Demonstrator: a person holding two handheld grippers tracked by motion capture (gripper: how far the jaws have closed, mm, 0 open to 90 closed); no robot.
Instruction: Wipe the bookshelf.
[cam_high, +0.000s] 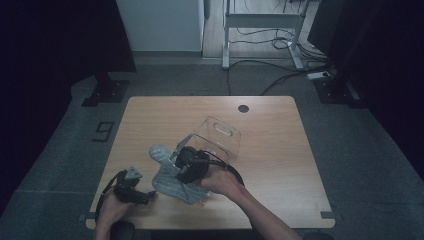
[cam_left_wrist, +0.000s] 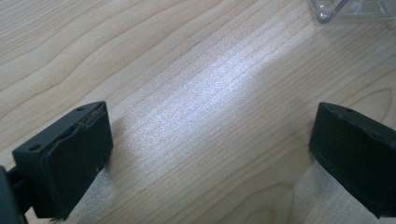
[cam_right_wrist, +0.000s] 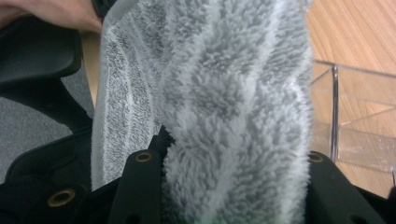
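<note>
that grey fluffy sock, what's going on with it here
A person is working with two hand-held grippers at a wooden table. The right gripper has its jaws closed on a grey fluffy sock, holding it up beside a clear plastic box. In the high view the sock hangs at the box's near left side, not yet inside. The left gripper rests off to the left, jaws wide apart over bare wood, holding nothing.

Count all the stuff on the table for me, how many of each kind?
Fluffy grey sock: 1
Clear plastic box: 1
Grippers: 2, the left gripper and the right gripper
Total: 4
</note>
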